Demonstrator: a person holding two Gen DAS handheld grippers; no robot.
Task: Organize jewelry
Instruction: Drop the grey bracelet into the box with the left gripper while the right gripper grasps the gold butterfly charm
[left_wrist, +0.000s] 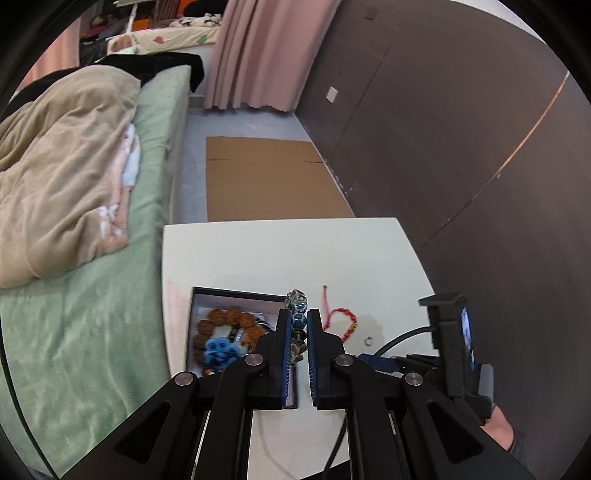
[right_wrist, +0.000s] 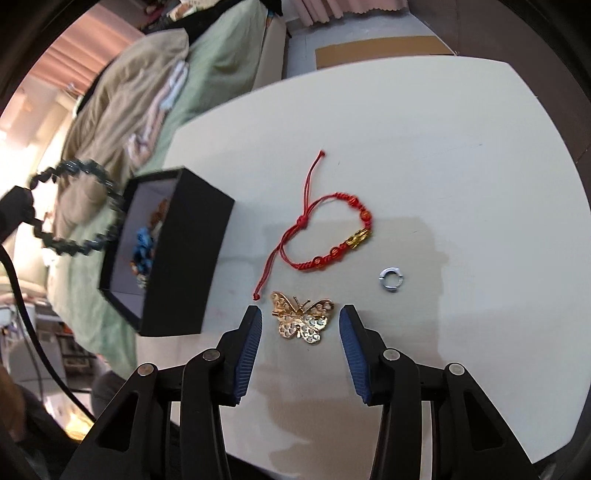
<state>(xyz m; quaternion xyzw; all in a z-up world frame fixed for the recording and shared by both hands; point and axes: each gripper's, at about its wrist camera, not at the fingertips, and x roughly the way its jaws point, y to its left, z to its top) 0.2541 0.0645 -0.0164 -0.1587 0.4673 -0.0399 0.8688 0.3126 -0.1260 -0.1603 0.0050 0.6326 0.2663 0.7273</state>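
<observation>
The left gripper (left_wrist: 297, 334), clamped on the bead bracelet (left_wrist: 297, 317), carries it by the box (right_wrist: 192, 258) for storing, while the right gripper (right_wrist: 301, 321) straddles the butterfly brooch (right_wrist: 302, 318) on the desk (right_wrist: 461, 184), pads apart, ready to pinch.

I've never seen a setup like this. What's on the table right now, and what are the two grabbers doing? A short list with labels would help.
surface: white table beside a bed
container: open black box, brown and blue beaded pieces already inside
left gripper: shut on a dark beaded bracelet, held near the box
right gripper: open, its fingers either side of the gold butterfly brooch, not touching it
loose on table: red cord bracelet, small silver ring
</observation>
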